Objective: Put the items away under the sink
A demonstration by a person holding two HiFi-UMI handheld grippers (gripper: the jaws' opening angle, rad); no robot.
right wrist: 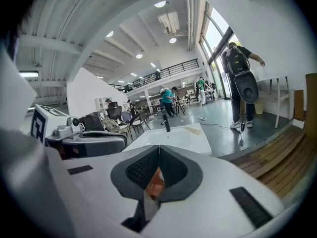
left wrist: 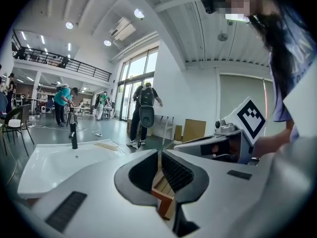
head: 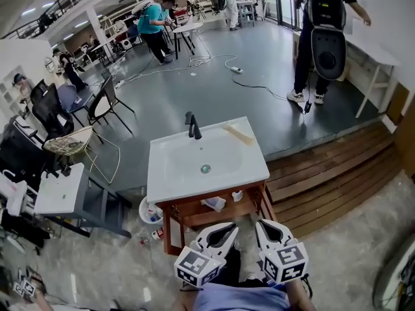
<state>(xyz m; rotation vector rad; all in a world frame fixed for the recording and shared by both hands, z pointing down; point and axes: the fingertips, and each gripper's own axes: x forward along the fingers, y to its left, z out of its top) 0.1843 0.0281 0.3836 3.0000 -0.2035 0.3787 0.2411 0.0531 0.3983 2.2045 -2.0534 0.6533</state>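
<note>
A white sink (head: pixel 170 182) with a black faucet (head: pixel 192 126) tops a wooden cabinet (head: pixel 170 229) right in front of me. On the open shelf beneath it lie two pale items (head: pixel 214 203). A cream strip (head: pixel 238 134) rests on the sink's back right corner. My left gripper (head: pixel 225 229) and right gripper (head: pixel 264 228) hover side by side just before the cabinet, both shut and empty. In the left gripper view the left gripper (left wrist: pixel 159 152) shows only the cabinet's wood past its pads. The right gripper (right wrist: pixel 159 147) points at the sink (right wrist: pixel 173 137).
A small white bin (head: pixel 150 213) with bottles stands at the cabinet's left, with litter on the floor nearby. A white side table (head: pixel 59 190) and chairs stand at the left. Wooden steps (head: pixel 337 173) run to the right. A person with a backpack (head: pixel 322 24) stands behind.
</note>
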